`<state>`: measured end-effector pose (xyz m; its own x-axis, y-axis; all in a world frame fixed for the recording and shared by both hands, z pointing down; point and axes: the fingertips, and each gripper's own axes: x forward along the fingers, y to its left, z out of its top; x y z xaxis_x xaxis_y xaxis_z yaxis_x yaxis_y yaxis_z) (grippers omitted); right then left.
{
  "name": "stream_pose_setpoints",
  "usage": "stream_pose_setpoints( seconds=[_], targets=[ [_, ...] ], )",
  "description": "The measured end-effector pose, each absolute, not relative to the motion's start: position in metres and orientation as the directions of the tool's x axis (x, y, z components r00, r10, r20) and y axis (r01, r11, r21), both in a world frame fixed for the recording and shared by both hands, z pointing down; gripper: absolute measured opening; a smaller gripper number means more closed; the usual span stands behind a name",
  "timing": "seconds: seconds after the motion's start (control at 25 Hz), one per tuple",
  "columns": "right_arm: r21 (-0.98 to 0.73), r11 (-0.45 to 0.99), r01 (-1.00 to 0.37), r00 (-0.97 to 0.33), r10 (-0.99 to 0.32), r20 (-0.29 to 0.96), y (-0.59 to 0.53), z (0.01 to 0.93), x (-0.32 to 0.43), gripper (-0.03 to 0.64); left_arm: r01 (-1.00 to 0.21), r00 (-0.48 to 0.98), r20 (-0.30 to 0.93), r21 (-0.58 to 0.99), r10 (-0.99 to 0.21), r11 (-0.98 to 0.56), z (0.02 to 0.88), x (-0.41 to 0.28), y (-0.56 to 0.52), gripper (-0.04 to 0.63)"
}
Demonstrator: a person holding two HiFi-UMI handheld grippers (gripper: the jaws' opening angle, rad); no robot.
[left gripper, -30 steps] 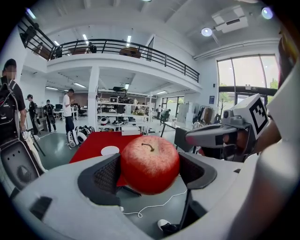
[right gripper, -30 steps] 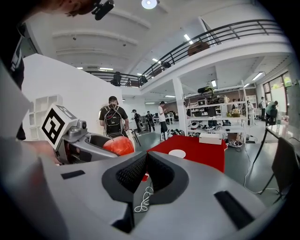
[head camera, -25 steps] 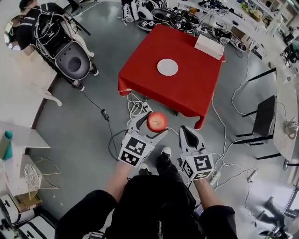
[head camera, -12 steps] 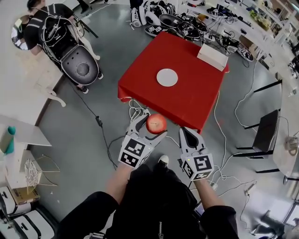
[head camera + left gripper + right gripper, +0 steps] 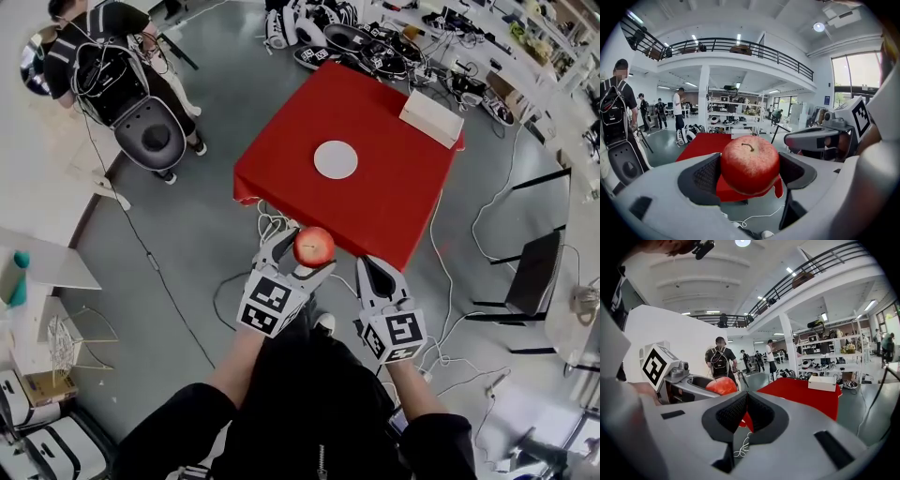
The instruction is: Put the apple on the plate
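left tool: jaws clamped on the apple, one pad on each side, stem up. the grip is unchanged over the last second. the apple hangs over the floor, just short of the near corner of the bench. change: that red-covered corner has drawn closer to both tools in the head view, so the carry toward the bench is under way. the plate lies empty near the bench centre, well apart from the apple; placement is judged not yet possible. right tool: jaws together, holding nothing, beside the left tool.
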<state>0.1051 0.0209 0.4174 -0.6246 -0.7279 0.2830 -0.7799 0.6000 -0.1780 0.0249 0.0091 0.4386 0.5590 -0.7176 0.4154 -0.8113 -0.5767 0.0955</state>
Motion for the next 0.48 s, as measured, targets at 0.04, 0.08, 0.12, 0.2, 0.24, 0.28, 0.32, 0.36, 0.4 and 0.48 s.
stream_pose_setpoints(
  seconds=[0.04,0.08,0.12,0.2,0.24,0.28,0.32,0.36,0.4,0.48],
  targets=[
    [-0.176,0.598,-0.782,-0.622,-0.73,0.283,0.015,0.419,0.104,0.011,-0.809,0.562,0.415,0.096,-0.716,-0.58,0.44,0.024,0.002,0.388],
    [-0.174,0.595,-0.785,-0.618,-0.733,0.284,0.007,0.419,0.102,0.011,-0.806,0.566,0.415,0.097,-0.713,-0.583,0.442,0.022,-0.006,0.388],
    [-0.171,0.591,-0.788,-0.614,-0.736,0.285,-0.001,0.42,0.1,0.011,-0.803,0.57,0.416,0.099,-0.709,-0.587,0.443,0.021,-0.015,0.387],
    [-0.168,0.582,-0.796,-0.604,-0.744,0.285,-0.021,0.42,0.096,0.011,-0.795,0.58,0.414,0.102,-0.702,-0.597,0.444,0.017,-0.036,0.388],
    [-0.166,0.576,-0.8,-0.598,-0.749,0.285,-0.033,0.419,0.094,0.011,-0.79,0.587,0.413,0.102,-0.697,-0.605,0.445,0.016,-0.048,0.387],
    [-0.164,0.57,-0.805,-0.592,-0.754,0.285,-0.044,0.419,0.092,0.011,-0.784,0.594,0.412,0.101,-0.691,-0.613,0.445,0.014,-0.06,0.388],
    [-0.162,0.564,-0.81,-0.585,-0.759,0.286,-0.056,0.419,0.09,0.011,-0.776,0.602,0.411,0.099,-0.685,-0.622,0.445,0.013,-0.072,0.388],
    [-0.16,0.556,-0.815,-0.578,-0.764,0.286,-0.067,0.419,0.088,0.011,-0.768,0.61,0.411,0.098,-0.677,-0.633,0.445,0.012,-0.084,0.388],
    [-0.159,0.548,-0.821,-0.57,-0.77,0.287,-0.079,0.418,0.086,0.011,-0.759,0.619,0.413,0.096,-0.668,-0.644,0.444,0.011,-0.095,0.388],
    [-0.159,0.531,-0.832,-0.554,-0.782,0.287,-0.101,0.418,0.082,0.011,-0.745,0.634,0.411,0.094,-0.655,-0.661,0.443,0.007,-0.12,0.387]
  ],
)
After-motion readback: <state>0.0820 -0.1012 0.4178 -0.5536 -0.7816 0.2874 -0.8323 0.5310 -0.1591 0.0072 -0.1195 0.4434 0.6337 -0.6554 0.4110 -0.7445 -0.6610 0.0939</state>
